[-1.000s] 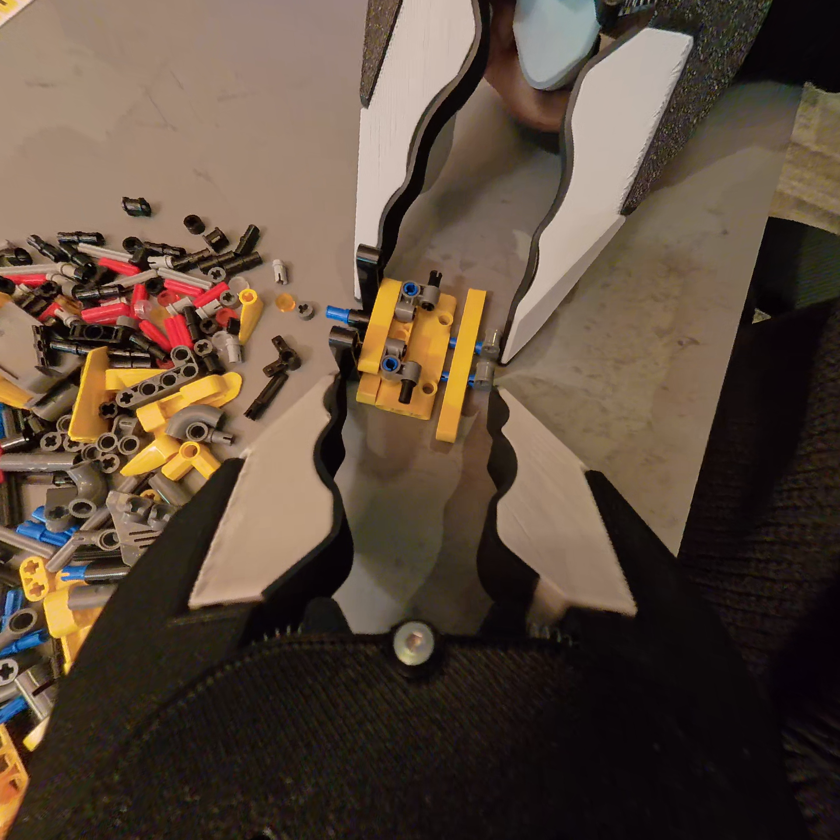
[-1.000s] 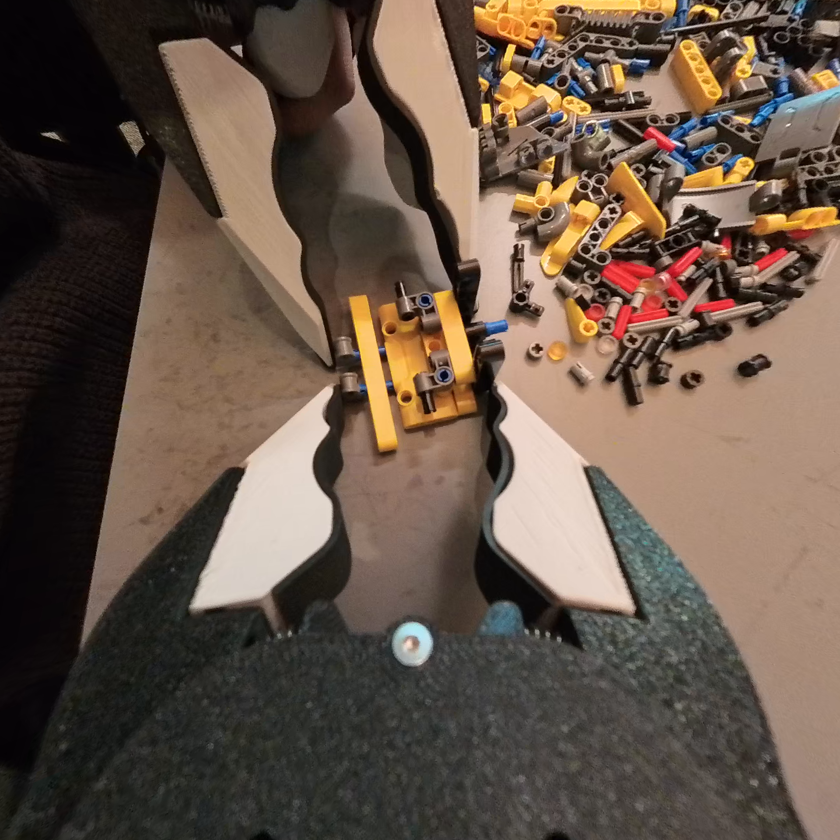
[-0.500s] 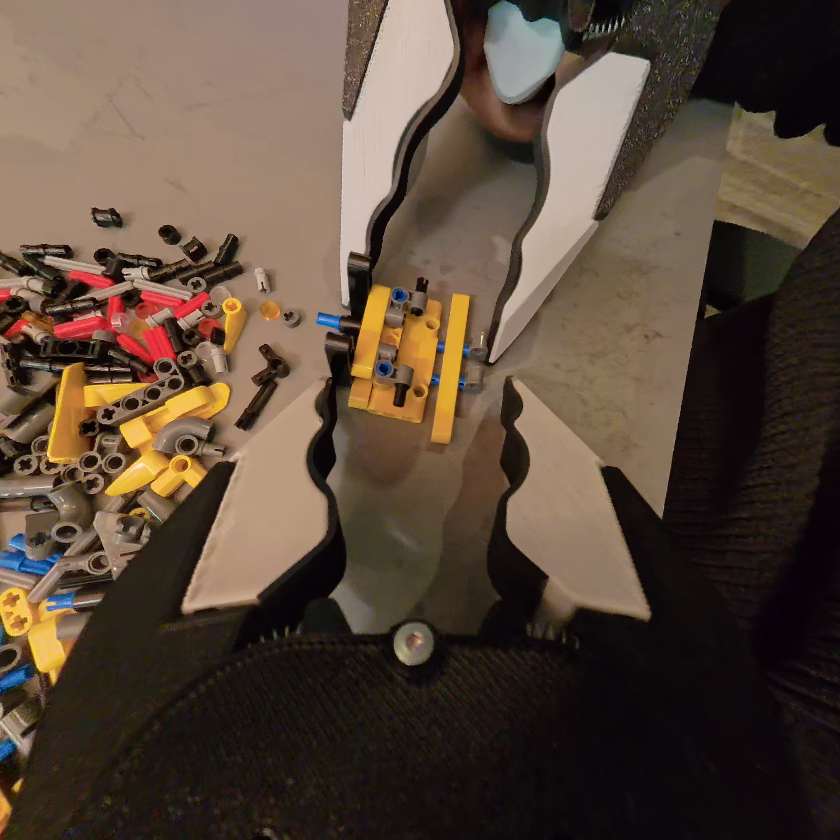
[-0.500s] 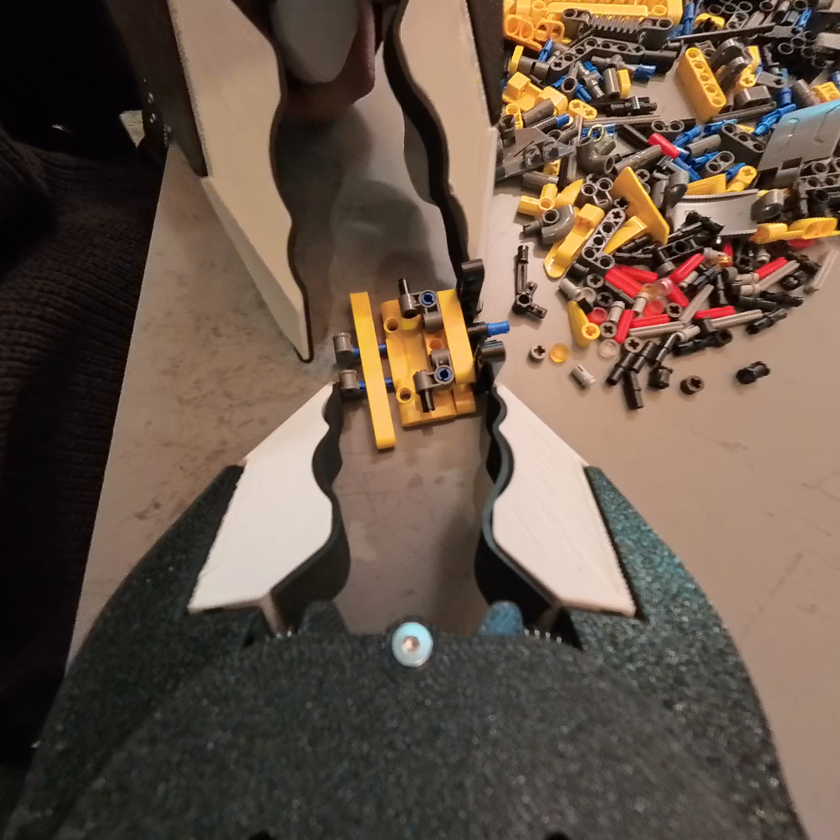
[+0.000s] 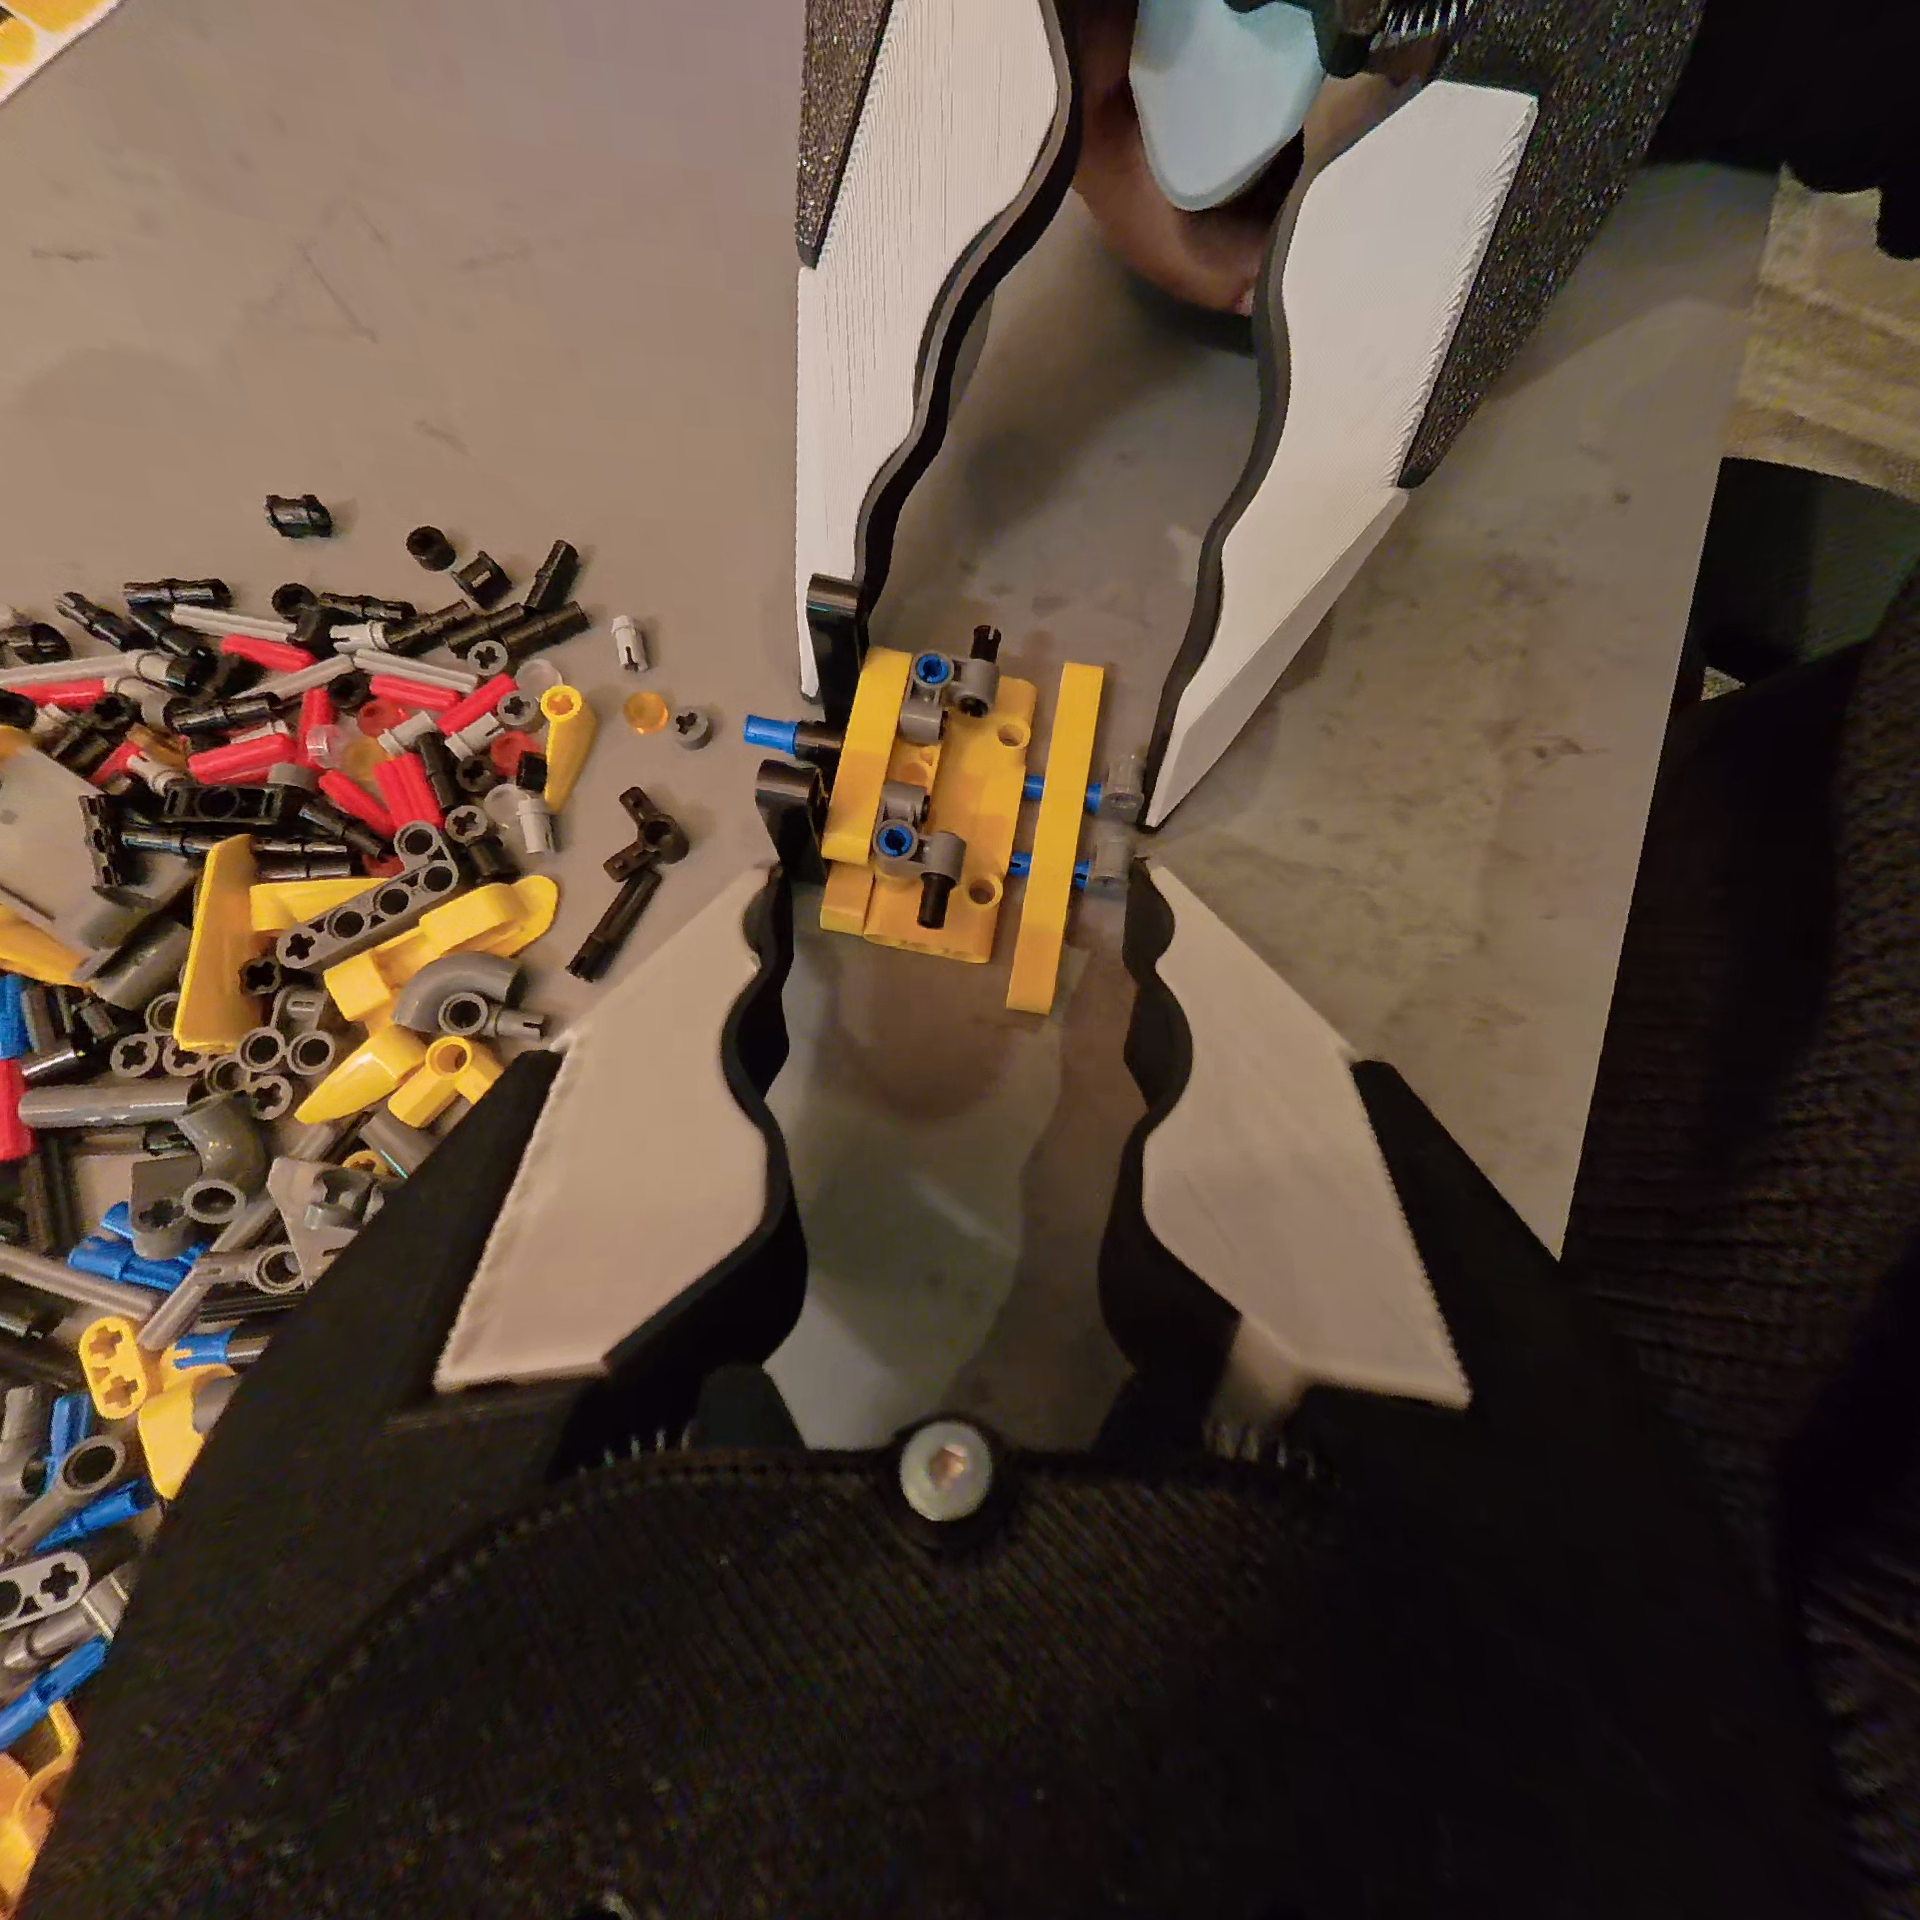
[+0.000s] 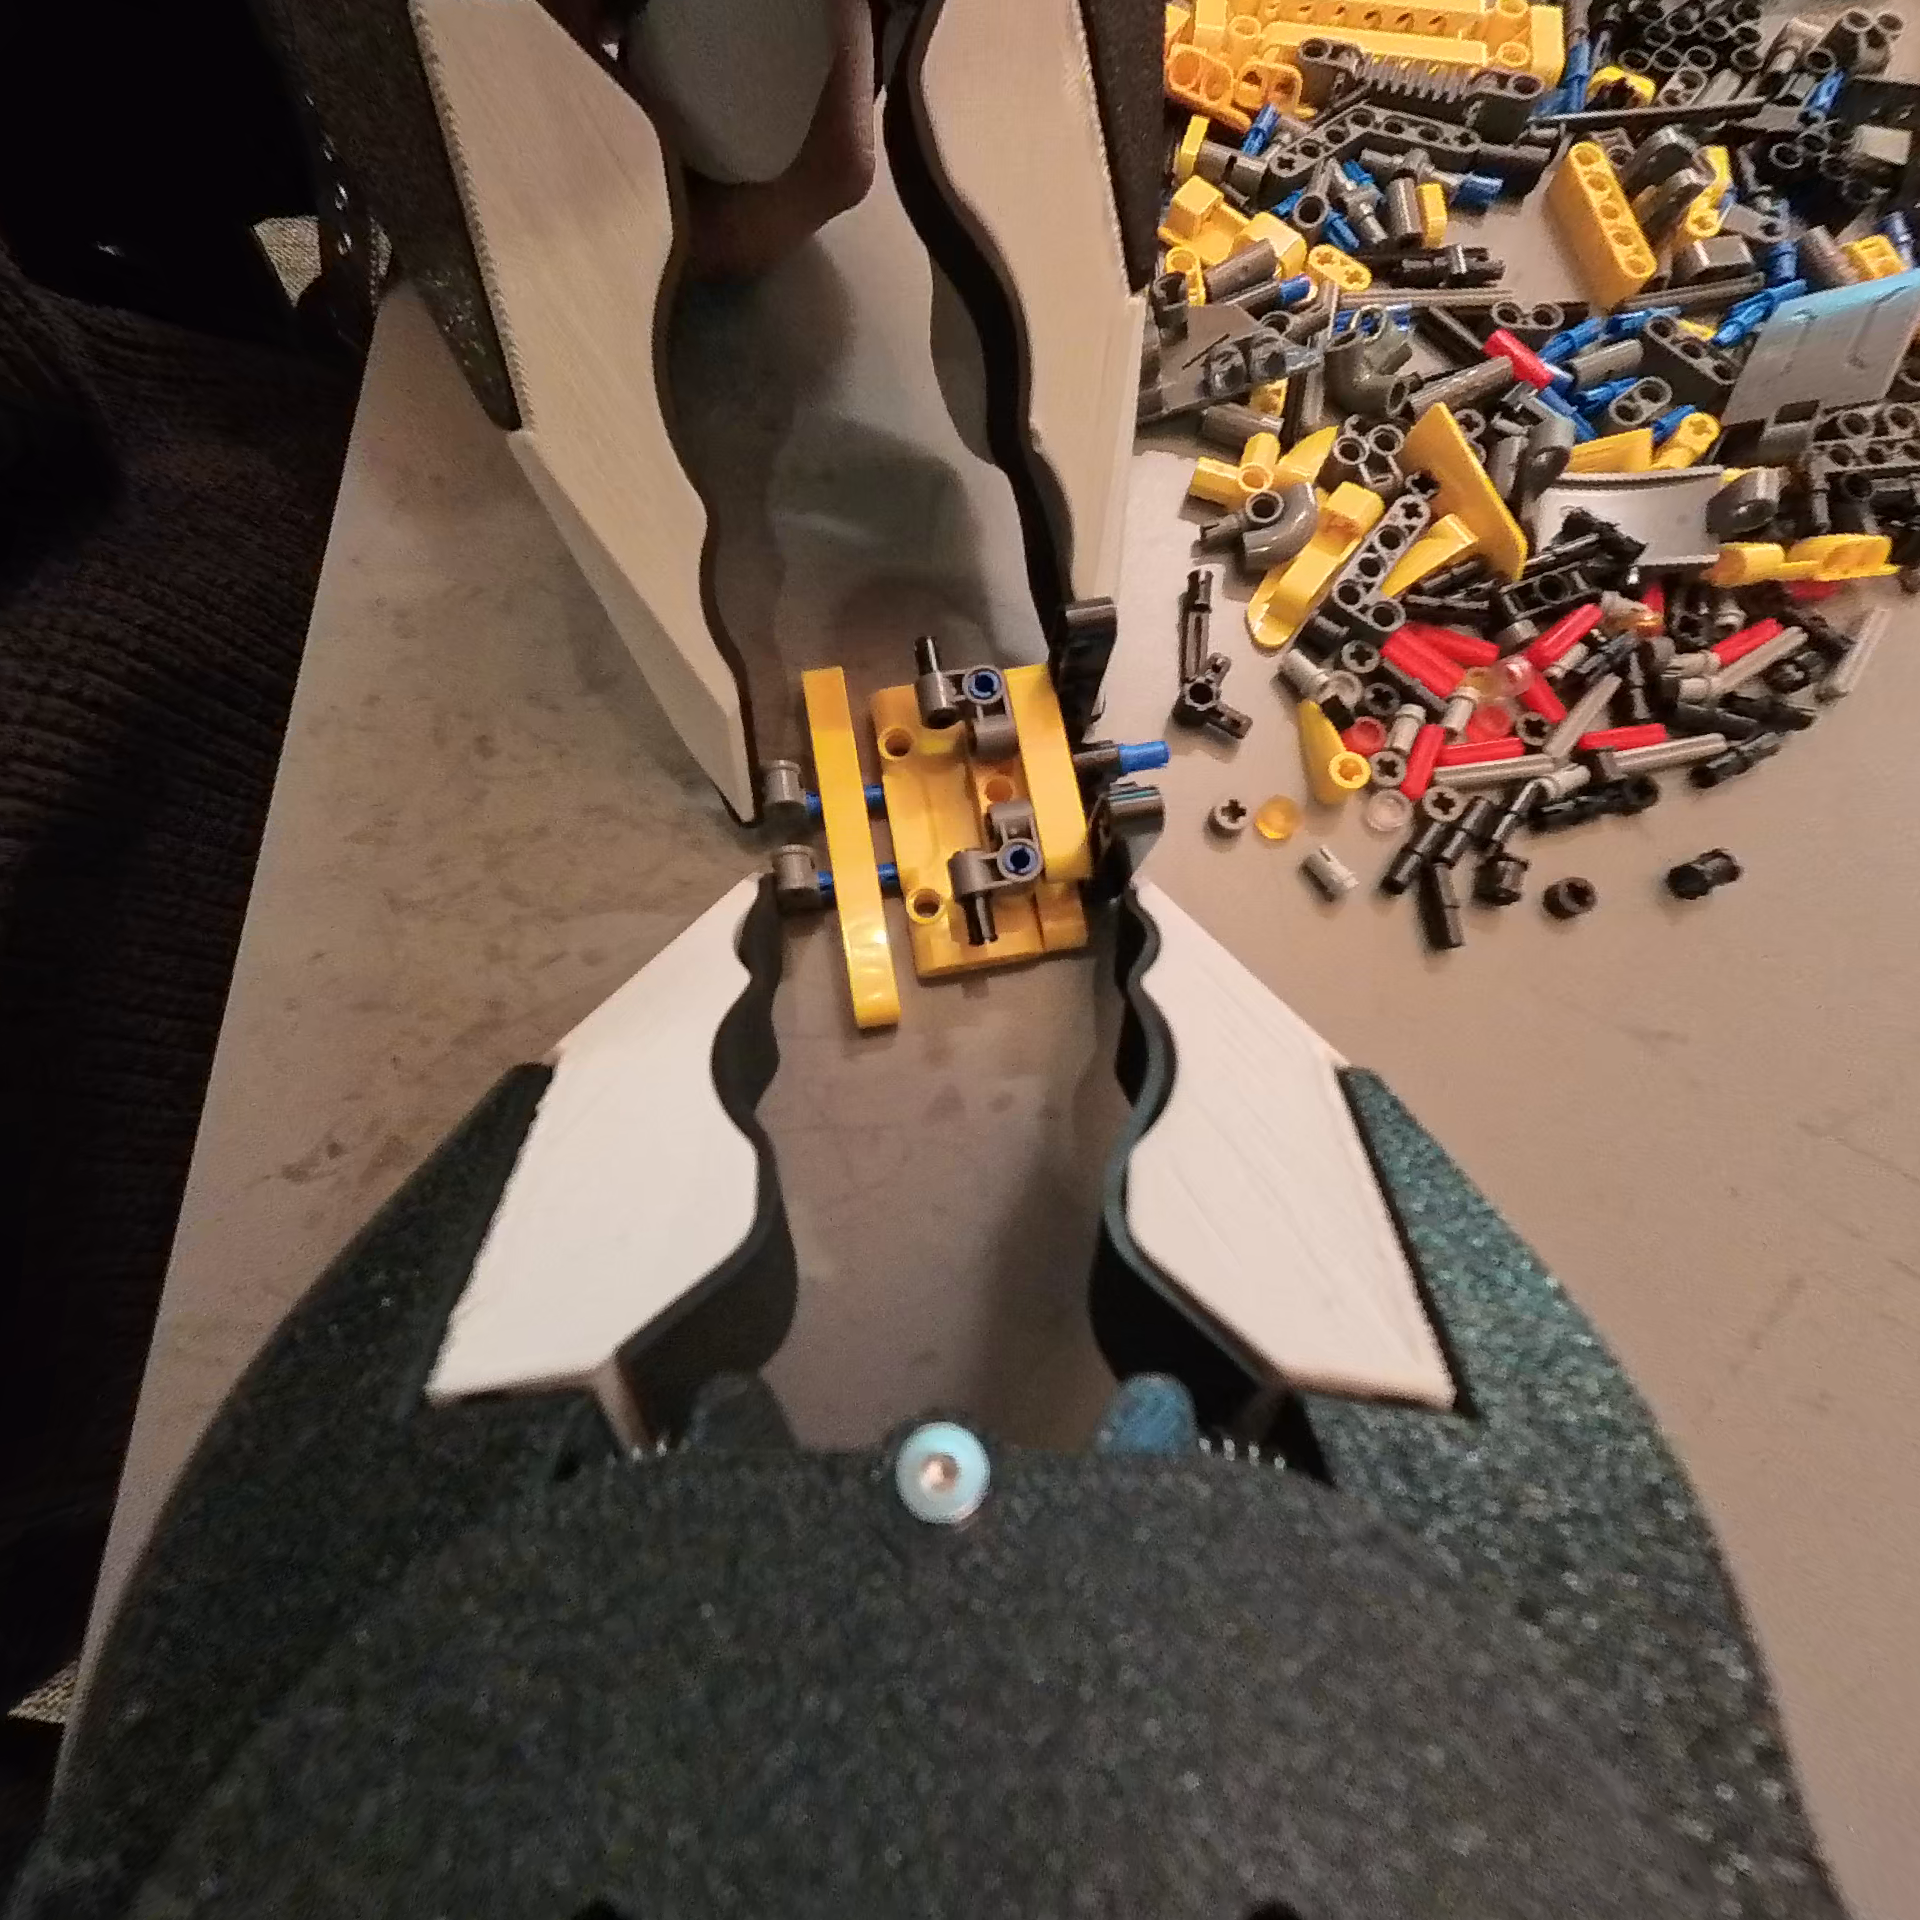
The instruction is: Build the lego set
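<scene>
A small yellow brick assembly [image 5: 935,800] lies on the grey table, with blue pins, grey connectors on one end and black pieces on the other. It also shows in the right wrist view [image 6: 956,821]. My left gripper [image 5: 956,883] is closed on its near part, fingertips against the black piece and the grey connectors. My right gripper [image 6: 945,894] faces it from the opposite side and clamps the same two ends. Each gripper shows in the other's view, the right [image 5: 987,753] and the left [image 6: 914,727].
A heap of loose red, yellow, black, grey and blue bricks [image 5: 260,883] lies beside the assembly, also in the right wrist view [image 6: 1507,520]. The table edge [image 5: 1621,935] and a dark knitted sleeve [image 5: 1766,1143] are on the other side. Less than 4 cm separates the two grippers' tips.
Half a second ago my left gripper's right finger stood clear of the grey connectors; it has closed in against them. The right gripper keeps its grip and place.
</scene>
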Tool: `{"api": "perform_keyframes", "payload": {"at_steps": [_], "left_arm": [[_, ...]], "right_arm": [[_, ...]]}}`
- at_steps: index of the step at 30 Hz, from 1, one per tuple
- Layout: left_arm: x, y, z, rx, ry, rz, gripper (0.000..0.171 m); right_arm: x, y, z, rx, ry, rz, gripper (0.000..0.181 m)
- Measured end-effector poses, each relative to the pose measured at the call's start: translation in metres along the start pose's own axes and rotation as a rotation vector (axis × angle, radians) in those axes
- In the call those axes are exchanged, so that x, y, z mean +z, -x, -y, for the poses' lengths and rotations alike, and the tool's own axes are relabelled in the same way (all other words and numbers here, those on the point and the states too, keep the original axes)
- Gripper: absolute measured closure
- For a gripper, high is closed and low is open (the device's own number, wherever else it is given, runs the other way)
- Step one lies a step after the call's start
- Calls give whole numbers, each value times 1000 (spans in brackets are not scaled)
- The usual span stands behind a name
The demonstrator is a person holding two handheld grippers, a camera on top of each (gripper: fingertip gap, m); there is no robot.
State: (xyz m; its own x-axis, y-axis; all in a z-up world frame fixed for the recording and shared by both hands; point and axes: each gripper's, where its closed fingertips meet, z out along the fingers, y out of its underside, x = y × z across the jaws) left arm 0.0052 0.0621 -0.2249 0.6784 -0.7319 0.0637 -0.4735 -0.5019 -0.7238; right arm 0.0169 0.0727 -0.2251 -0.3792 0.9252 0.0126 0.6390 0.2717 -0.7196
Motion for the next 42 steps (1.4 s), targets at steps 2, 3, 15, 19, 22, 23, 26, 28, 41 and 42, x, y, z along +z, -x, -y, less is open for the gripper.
{"api": "perform_keyframes", "payload": {"at_steps": [2,3,15,19,22,23,26,28,41,42], "left_arm": [[0,0,0,0,0,0,109],[0,0,0,1,0,1,109],[1,-3,-2,33,13,15,98],[-4,4,0,24,0,61,77],[-19,7,9,20,-62,98,78],[-24,6,12,22,-87,106,82],[-37,1,11,20,-133,131,90],[-41,-7,1,16,-129,110,94],[-19,-28,2,29,-103,51,122],[-17,-29,1,32,-89,47,123]], "right_arm": [[0,0,0,-1,0,-1,116],[0,0,0,-2,0,-2,116],[-2,-2,0,-12,-3,-34,110],[-5,-1,-1,-13,-9,-27,98],[-13,-4,1,-8,-27,-48,97],[-16,-6,0,-5,-32,-60,97],[-26,-5,-1,11,-60,-76,101],[-31,5,1,46,-102,-18,109],[-16,26,-4,15,-49,46,139],[-16,27,-4,10,-49,44,139]]}}
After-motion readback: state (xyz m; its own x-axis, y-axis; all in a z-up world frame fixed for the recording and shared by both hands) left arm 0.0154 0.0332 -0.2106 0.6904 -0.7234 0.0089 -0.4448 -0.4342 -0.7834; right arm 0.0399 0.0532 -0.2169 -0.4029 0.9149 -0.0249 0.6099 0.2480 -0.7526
